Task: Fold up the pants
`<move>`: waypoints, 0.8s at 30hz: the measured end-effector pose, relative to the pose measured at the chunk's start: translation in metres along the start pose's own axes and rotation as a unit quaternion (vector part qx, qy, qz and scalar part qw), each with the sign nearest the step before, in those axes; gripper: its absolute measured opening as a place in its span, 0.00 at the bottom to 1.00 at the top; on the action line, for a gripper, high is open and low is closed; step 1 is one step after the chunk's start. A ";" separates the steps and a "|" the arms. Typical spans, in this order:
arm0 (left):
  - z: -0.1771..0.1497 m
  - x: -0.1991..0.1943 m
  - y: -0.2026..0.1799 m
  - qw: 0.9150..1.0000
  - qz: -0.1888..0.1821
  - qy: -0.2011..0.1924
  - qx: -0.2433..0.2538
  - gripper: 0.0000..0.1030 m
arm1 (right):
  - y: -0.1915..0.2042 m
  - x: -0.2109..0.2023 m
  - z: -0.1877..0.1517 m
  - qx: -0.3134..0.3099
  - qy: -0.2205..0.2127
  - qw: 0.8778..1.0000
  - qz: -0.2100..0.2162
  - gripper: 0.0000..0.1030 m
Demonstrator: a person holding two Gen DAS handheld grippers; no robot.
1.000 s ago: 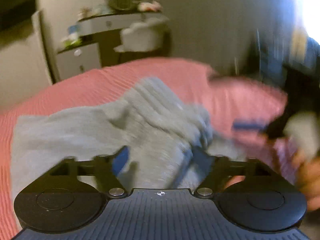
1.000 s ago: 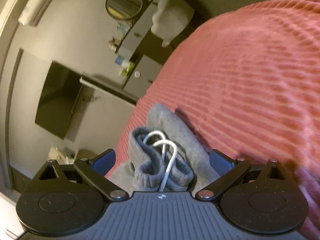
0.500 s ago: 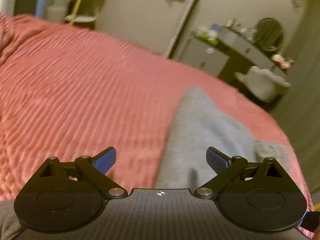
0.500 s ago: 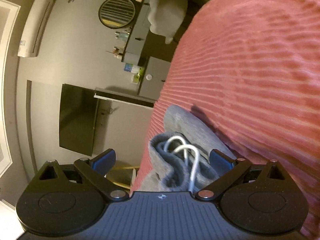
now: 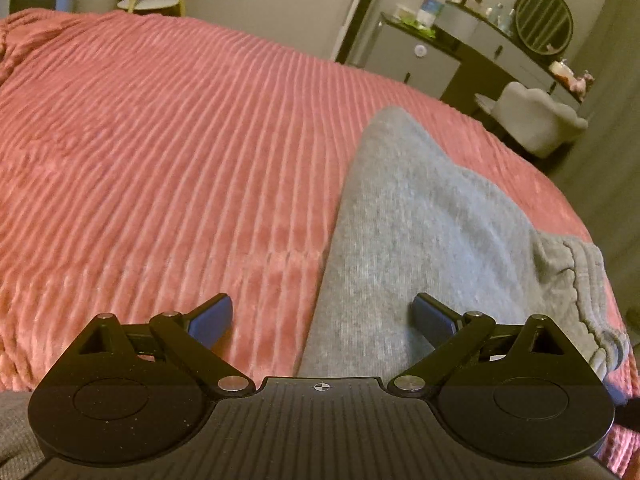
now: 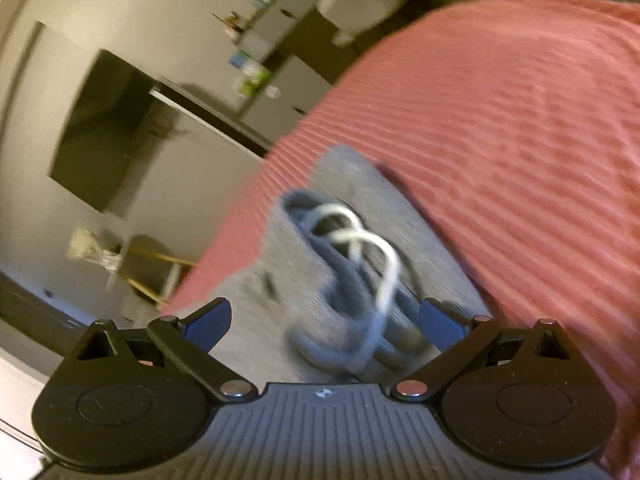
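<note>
Grey sweatpants (image 5: 420, 232) lie on a pink ribbed bedspread (image 5: 160, 152). In the left wrist view they run away from me on the right, with the gathered waistband (image 5: 588, 280) at the far right. My left gripper (image 5: 322, 316) is open and empty, over the pants' left edge. In the right wrist view the pants (image 6: 360, 208) show blurred, with the waistband and its white drawstring (image 6: 360, 248) bunched between the fingers. My right gripper (image 6: 324, 316) is open, its jaws wide either side of the waistband.
A dresser with a round mirror (image 5: 544, 20), bottles and a grey chair (image 5: 536, 120) stands beyond the bed. A dark screen (image 6: 104, 128) hangs on the wall. The bed edge (image 6: 240, 216) falls away at the left of the right wrist view.
My left gripper let go of the grey cloth and swung left, now open over the flat pants. The right gripper stayed open and shifted, so the waistband looks closer and blurred.
</note>
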State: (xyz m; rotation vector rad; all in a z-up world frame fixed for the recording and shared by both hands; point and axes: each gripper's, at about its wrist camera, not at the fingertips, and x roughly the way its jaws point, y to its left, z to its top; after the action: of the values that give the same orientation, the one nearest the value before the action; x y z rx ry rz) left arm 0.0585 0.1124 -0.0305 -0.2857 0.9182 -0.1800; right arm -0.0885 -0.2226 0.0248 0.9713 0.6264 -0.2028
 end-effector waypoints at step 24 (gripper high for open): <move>-0.007 0.002 0.004 1.000 -0.002 0.010 -0.016 0.97 | 0.033 -0.020 -0.015 -0.031 -0.033 0.999 0.000 0.50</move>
State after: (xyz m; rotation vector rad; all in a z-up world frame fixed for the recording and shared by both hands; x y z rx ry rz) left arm 0.0542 0.1144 -0.0375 -0.3164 0.9419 -0.1729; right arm -0.0966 -0.1944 0.0542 0.9009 0.5684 -0.2134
